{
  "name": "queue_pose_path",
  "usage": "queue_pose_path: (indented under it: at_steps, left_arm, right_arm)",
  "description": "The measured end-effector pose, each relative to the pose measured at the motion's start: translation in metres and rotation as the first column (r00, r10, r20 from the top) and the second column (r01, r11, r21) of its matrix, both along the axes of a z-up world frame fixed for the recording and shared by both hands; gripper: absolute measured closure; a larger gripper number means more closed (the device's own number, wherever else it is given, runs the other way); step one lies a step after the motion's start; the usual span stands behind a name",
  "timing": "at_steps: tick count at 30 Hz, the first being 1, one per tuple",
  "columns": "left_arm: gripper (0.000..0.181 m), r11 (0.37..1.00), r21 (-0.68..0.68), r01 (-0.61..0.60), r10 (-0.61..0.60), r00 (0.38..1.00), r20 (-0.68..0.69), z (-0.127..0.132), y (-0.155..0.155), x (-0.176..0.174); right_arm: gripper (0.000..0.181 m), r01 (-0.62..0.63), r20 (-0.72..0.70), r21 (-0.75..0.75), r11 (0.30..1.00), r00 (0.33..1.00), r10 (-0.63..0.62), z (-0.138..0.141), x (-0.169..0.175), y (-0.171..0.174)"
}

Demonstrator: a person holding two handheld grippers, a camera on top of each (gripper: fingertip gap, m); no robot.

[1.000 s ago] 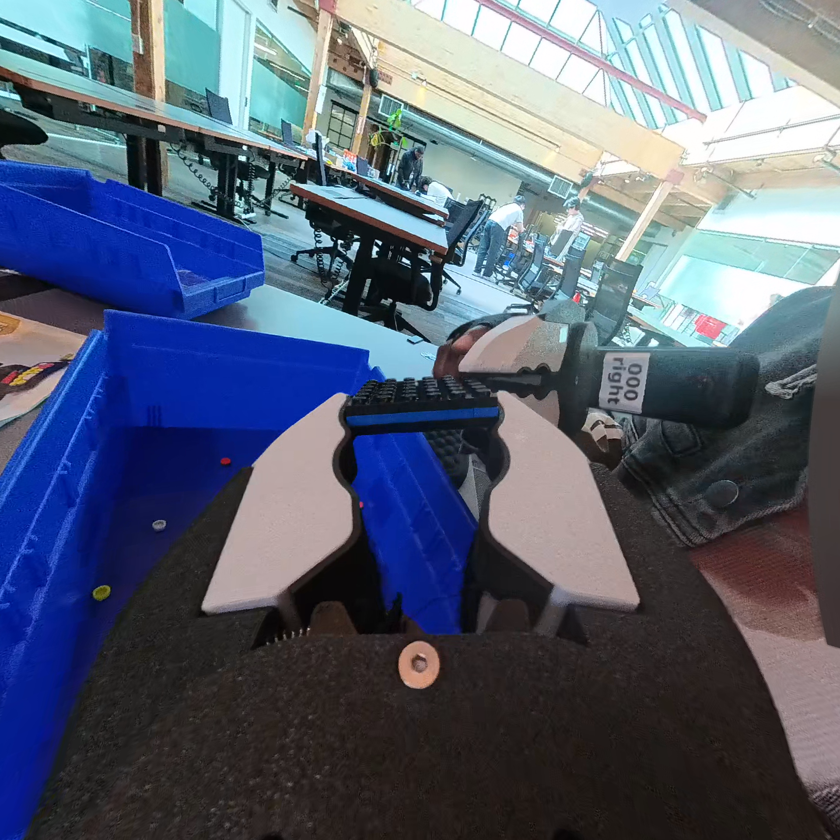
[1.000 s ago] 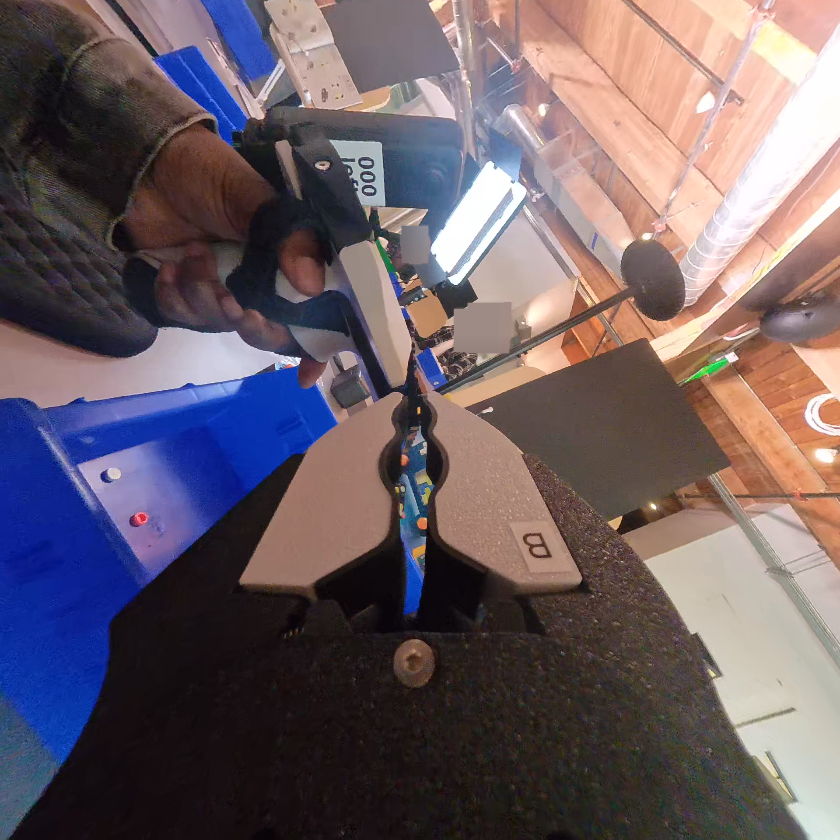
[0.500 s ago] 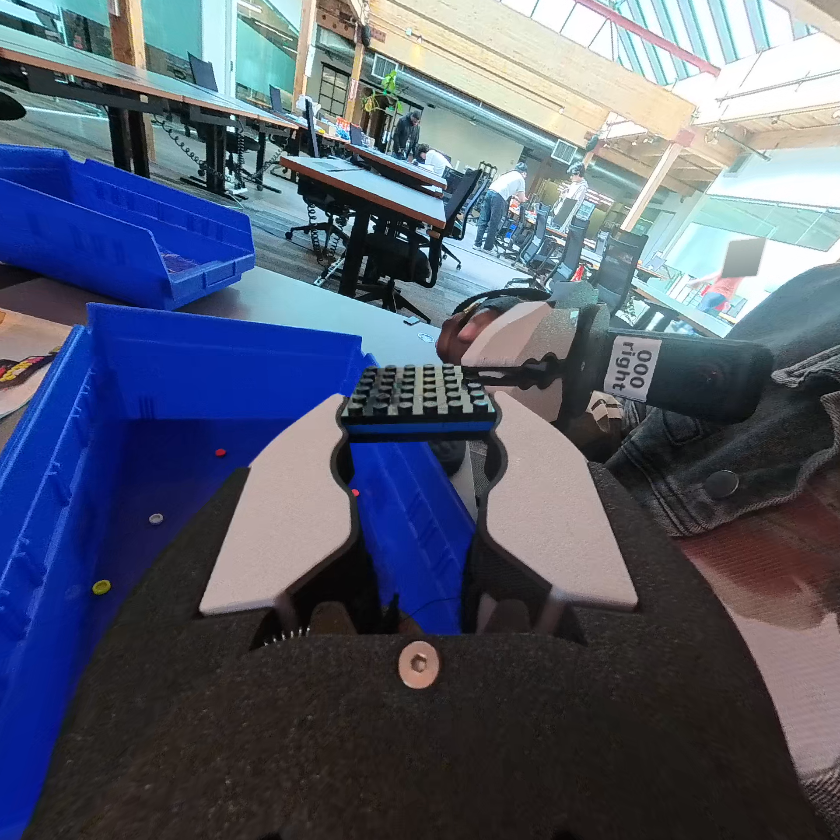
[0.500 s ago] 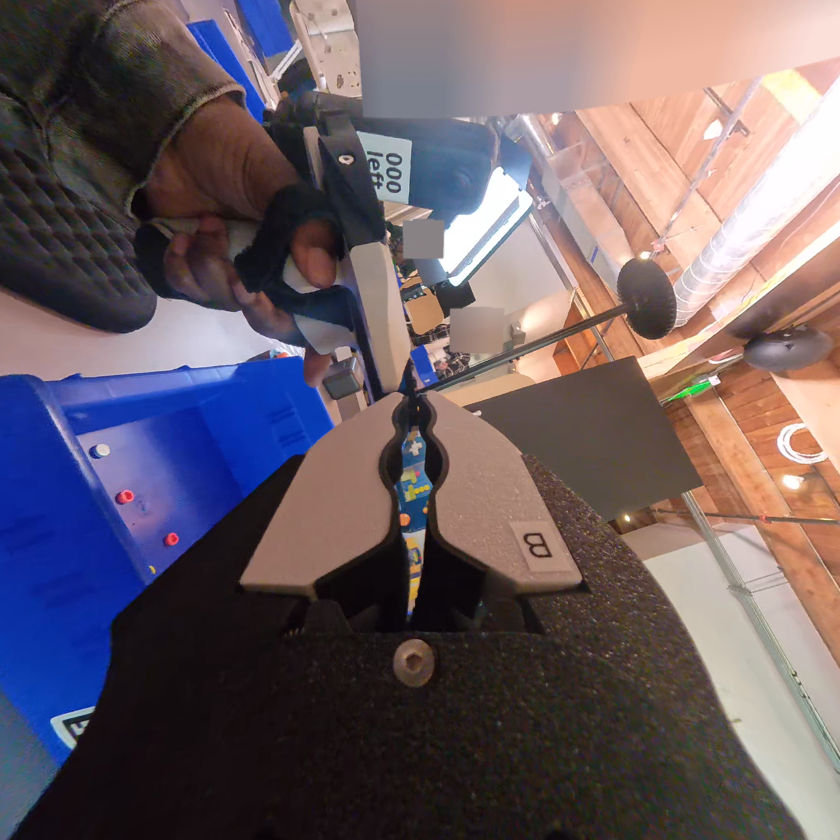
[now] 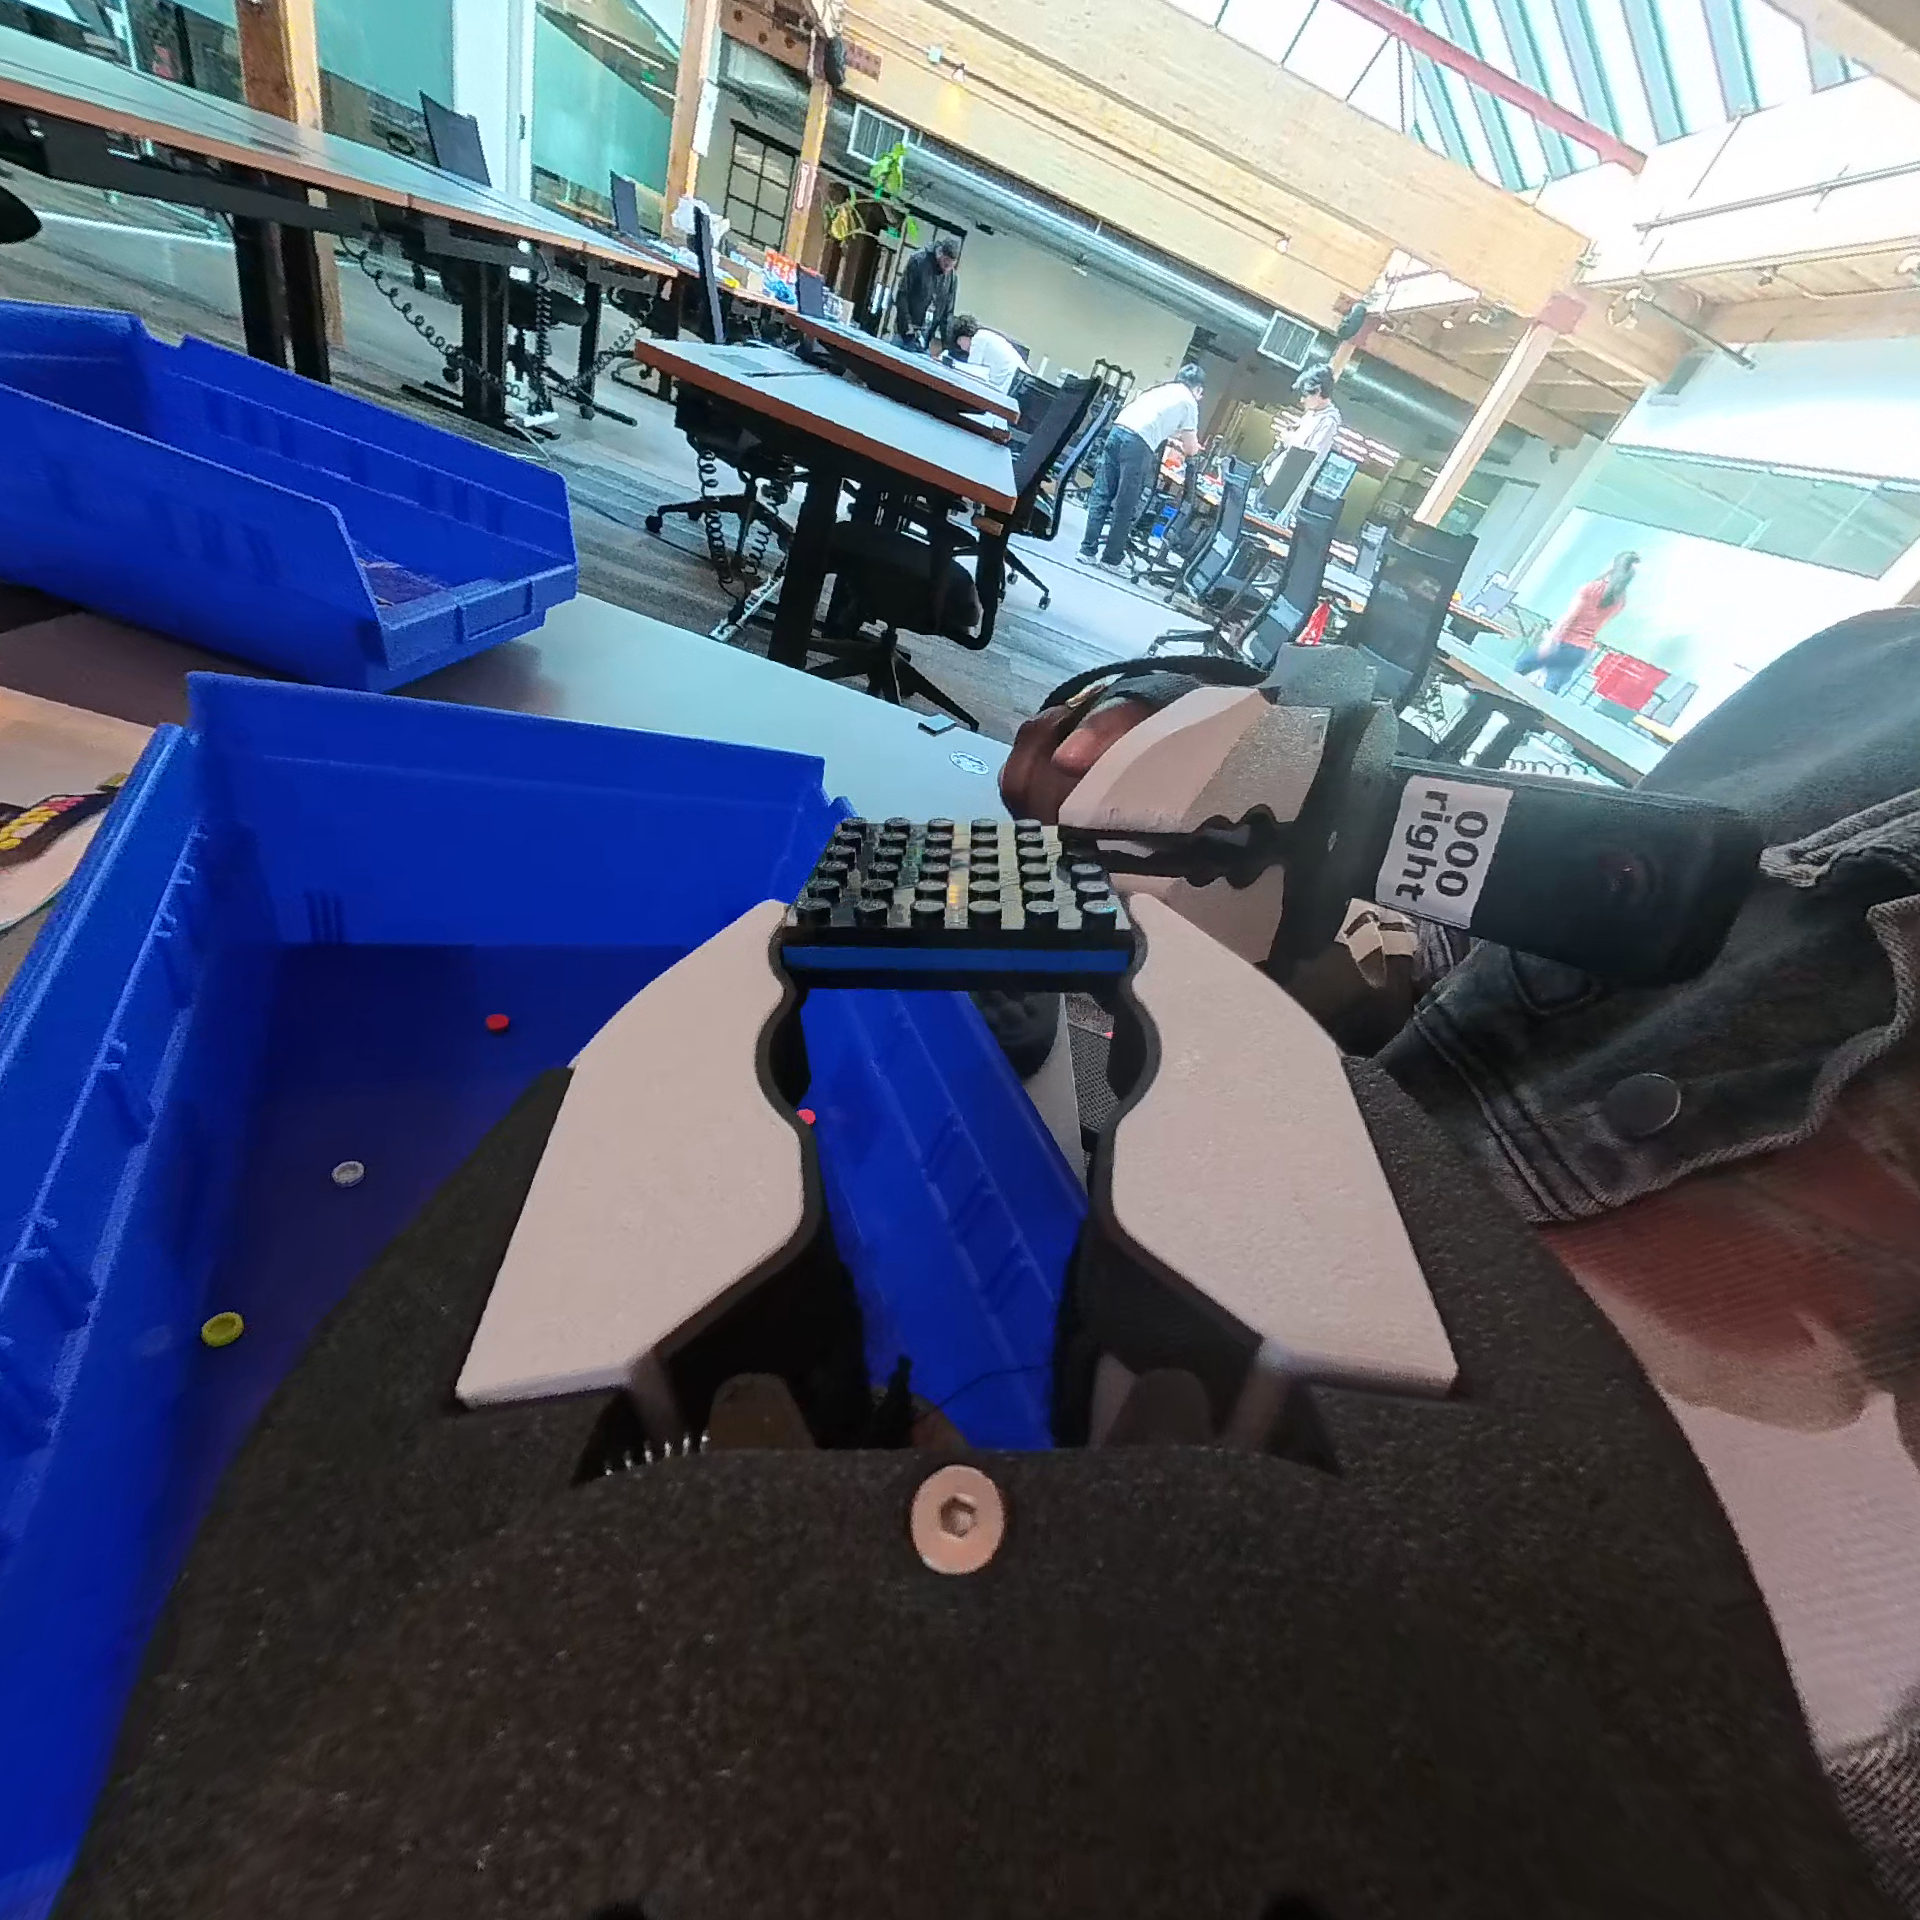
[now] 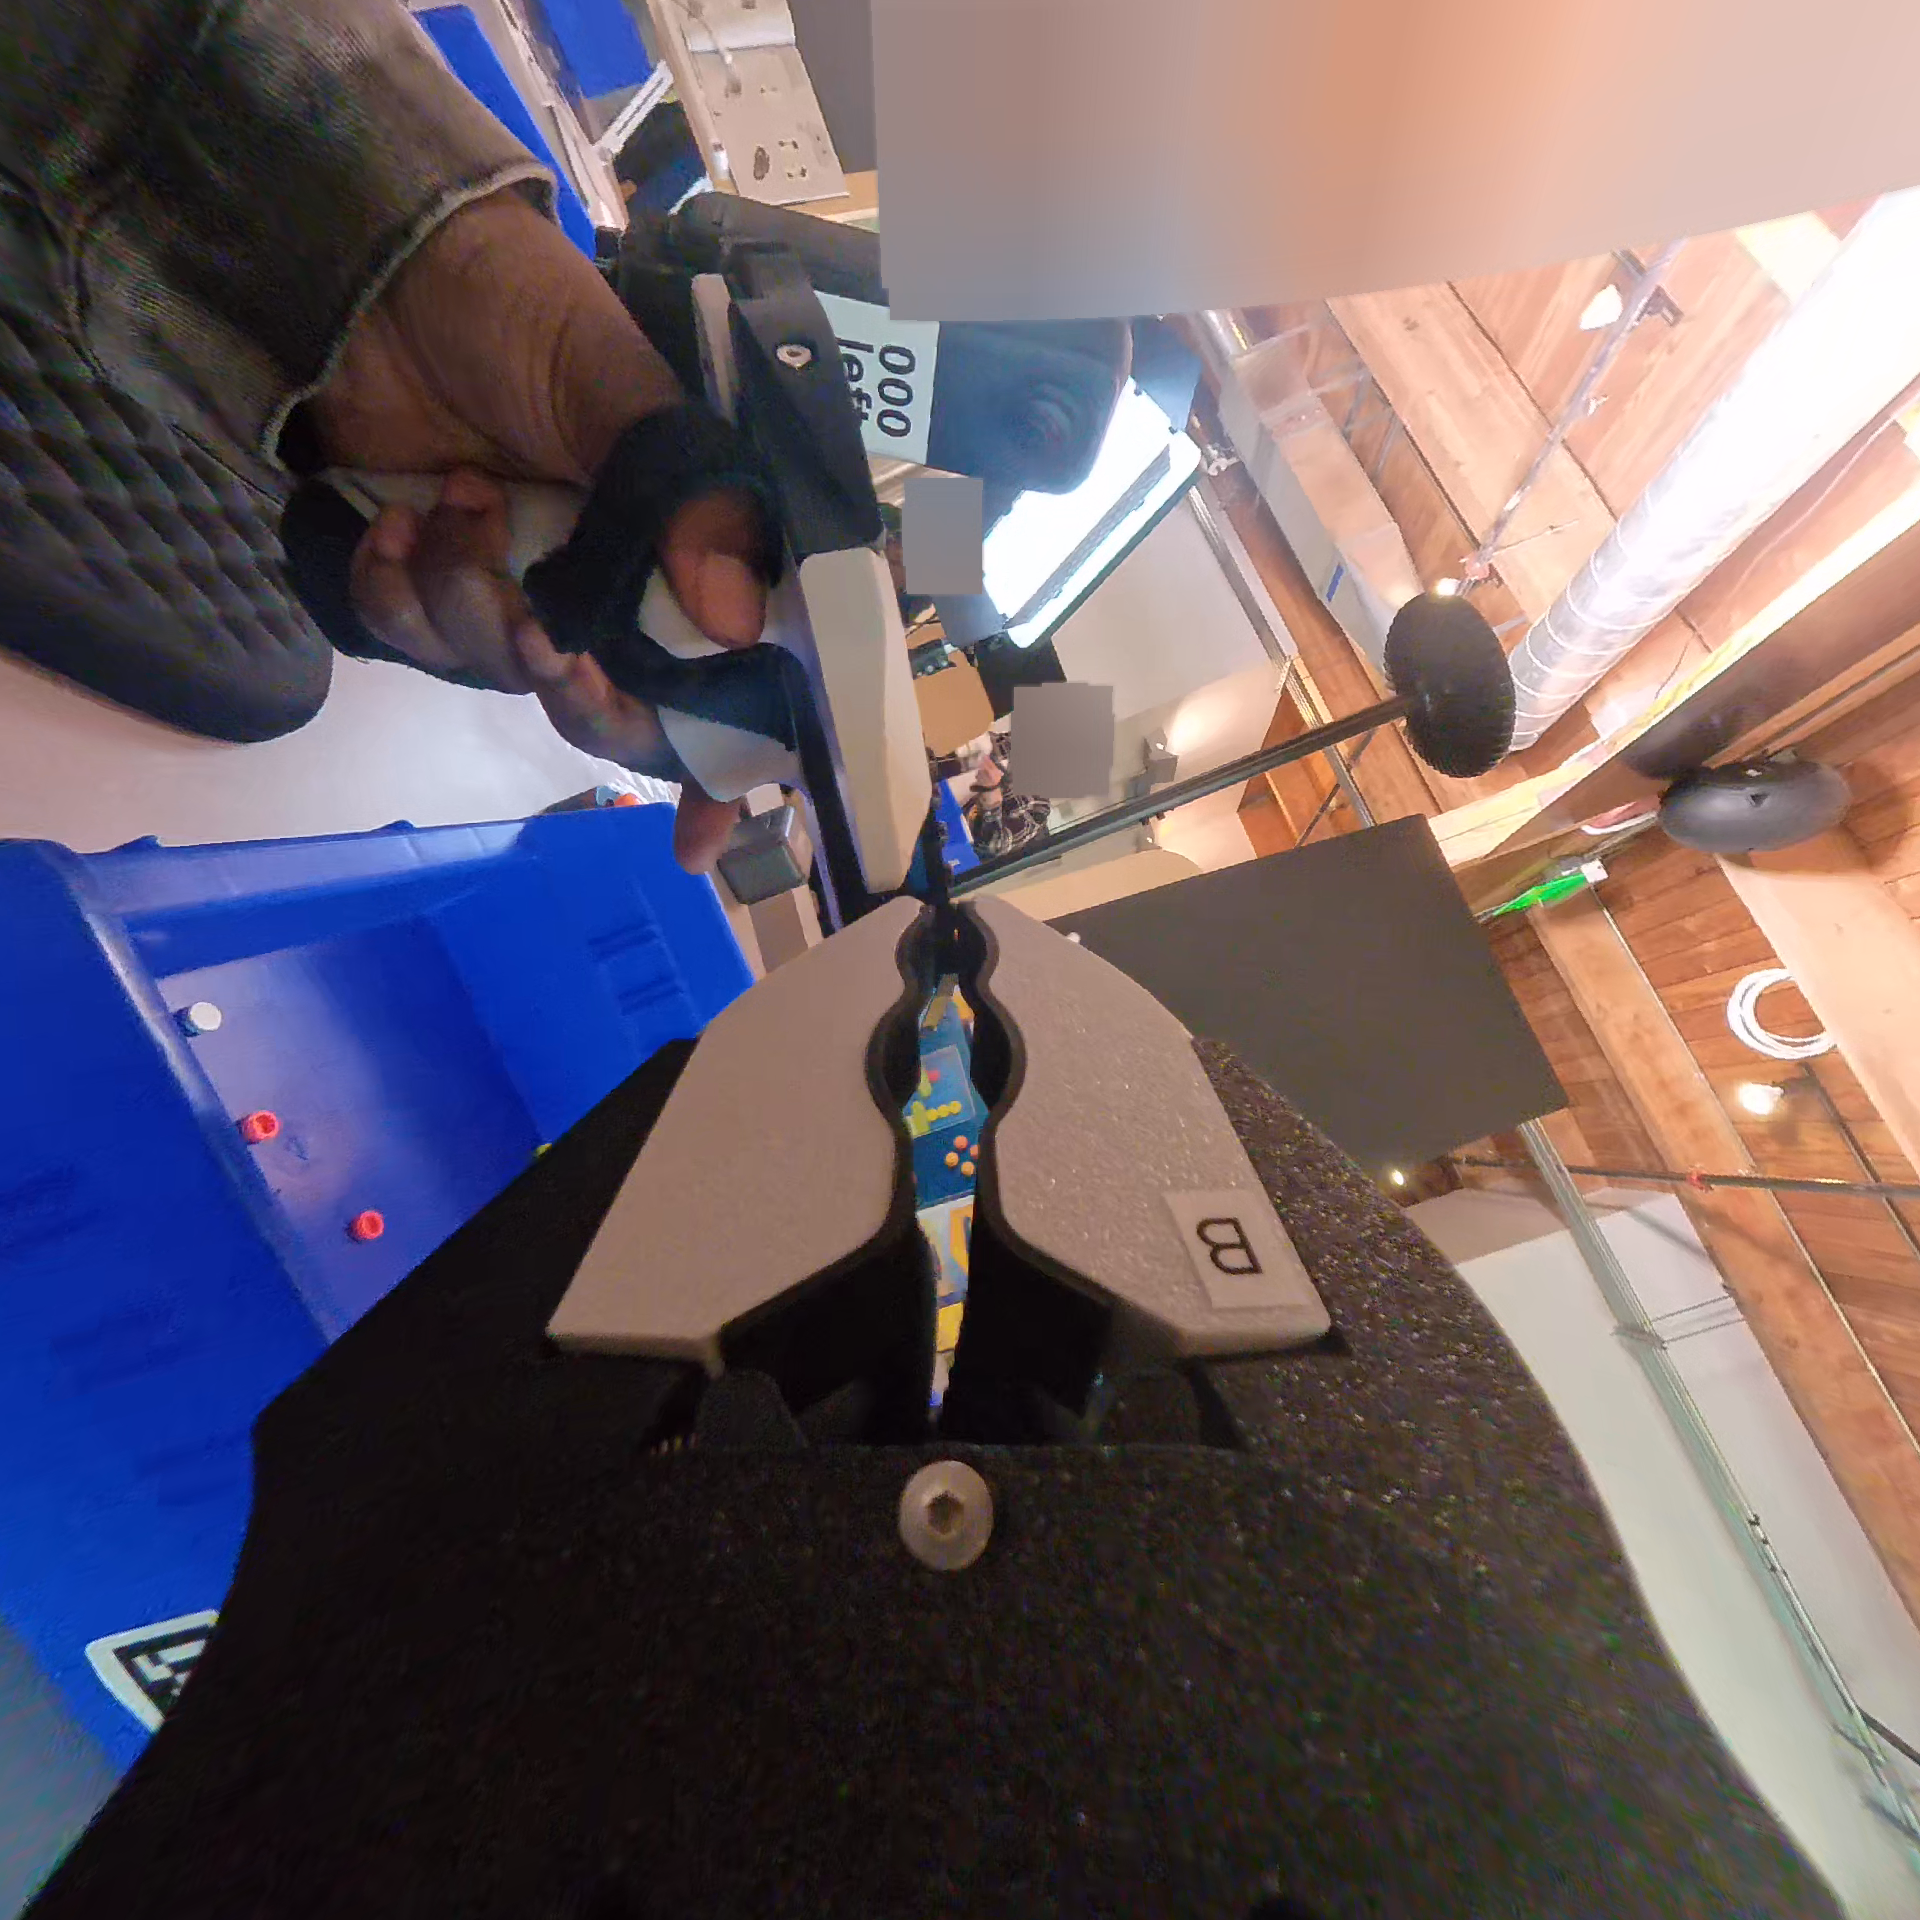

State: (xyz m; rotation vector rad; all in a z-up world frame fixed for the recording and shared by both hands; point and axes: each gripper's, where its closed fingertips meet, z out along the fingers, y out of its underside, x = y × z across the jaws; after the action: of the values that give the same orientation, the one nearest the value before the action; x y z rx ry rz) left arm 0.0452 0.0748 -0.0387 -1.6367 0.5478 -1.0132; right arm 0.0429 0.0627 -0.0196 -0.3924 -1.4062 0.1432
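My left gripper [image 5: 956,940] is shut on a black studded plate [image 5: 956,878] stacked on a thin blue plate [image 5: 956,958], held flat above the right wall of a blue bin [image 5: 156,935]. My right gripper [image 5: 1081,847] reaches in from the right, its tips pinched on the black plate's far right edge. In the right wrist view my right gripper [image 6: 940,914] is almost fully closed on the plate's thin edge [image 6: 938,878], with the left gripper's finger [image 6: 883,727] and the hand holding it just beyond. The bin [image 6: 416,862] lies to the left.
Small round pieces lie in the bin: red [image 5: 497,1022], grey [image 5: 347,1174], yellow [image 5: 221,1328]. A second blue bin [image 5: 312,520] sits at the back left on the grey table [image 5: 644,665]. A denim sleeve [image 5: 1662,1039] is at the right. Desks, chairs and people are beyond. Both grippers' tips are close together, under 4 cm apart.
Both grippers stay closed on the plates. The left gripper has tilted, so more of the black plate's studded top shows. In the right wrist view the left gripper and hand have shifted lower.
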Motion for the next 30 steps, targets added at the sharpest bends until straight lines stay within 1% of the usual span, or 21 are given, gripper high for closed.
queue_pose_path:
  at_steps: [5, 11, 14, 16, 19, 20, 21, 23, 25, 27, 29, 30]
  left_arm:
    - [0.126, 1.0, -0.003, 0.005, -0.005, 1.0, 0.007, -0.001, 0.001, 0.0]
    - [0.126, 1.0, -0.022, 0.009, -0.009, 0.999, 0.033, -0.004, 0.0, -0.002]
    - [0.126, 0.999, -0.026, 0.02, -0.018, 0.997, 0.081, -0.004, 0.0, -0.003]
    - [0.126, 0.998, -0.053, 0.021, -0.016, 0.996, 0.09, -0.011, 0.001, -0.004]
    - [0.126, 0.996, -0.09, -0.015, 0.014, 1.0, -0.02, -0.034, 0.005, -0.006]
    - [0.125, 0.994, -0.1, -0.039, 0.029, 0.995, -0.091, -0.043, 0.008, -0.007]
    - [0.126, 0.993, -0.093, -0.078, 0.063, 0.987, -0.15, -0.048, 0.012, -0.011]
    - [0.126, 0.989, -0.095, -0.111, 0.081, 0.958, -0.276, -0.056, 0.019, -0.019]
    - [0.126, 0.985, -0.118, -0.124, 0.064, 0.906, -0.418, -0.068, 0.022, -0.026]
    - [0.127, 0.982, -0.159, -0.106, 0.017, 0.877, -0.481, -0.073, 0.023, -0.031]
    - [0.126, 0.976, -0.187, -0.108, -0.021, 0.815, -0.579, -0.081, 0.026, -0.036]
    - [0.127, 0.968, -0.234, -0.095, -0.077, 0.774, -0.629, -0.091, 0.024, -0.038]
  right_arm:
    - [0.177, -0.006, 0.006, -0.02, 1.0, 1.0, 0.006, -0.001, -0.001, 0.001]
    - [0.177, -0.03, 0.059, -0.084, 0.996, 0.998, 0.035, -0.005, -0.004, 0.002]
    - [0.177, -0.047, 0.072, -0.09, 0.995, 0.996, 0.054, -0.005, -0.006, 0.0]
    - [0.177, -0.043, 0.093, -0.116, 0.992, 0.994, 0.054, -0.008, -0.008, 0.001]
    - [0.177, -0.025, 0.173, -0.203, 0.979, 0.983, 0.061, -0.027, -0.012, 0.007]
    - [0.178, -0.018, 0.189, -0.236, 0.972, 0.98, 0.064, -0.031, -0.014, 0.01]
    - [0.177, -0.004, 0.208, -0.276, 0.961, 0.976, 0.064, -0.037, -0.016, 0.016]
    - [0.177, 0.0, 0.224, -0.365, 0.931, 0.971, 0.088, -0.044, -0.021, 0.023]
    - [0.177, 0.019, 0.267, -0.369, 0.929, 0.96, 0.087, -0.053, -0.025, 0.028]
    - [0.177, 0.018, 0.276, -0.37, 0.929, 0.957, 0.091, -0.057, -0.028, 0.031]
    - [0.178, 0.03, 0.286, -0.386, 0.922, 0.954, 0.088, -0.058, -0.03, 0.036]
    - [0.178, 0.03, 0.299, -0.369, 0.929, 0.95, 0.088, -0.059, -0.031, 0.036]
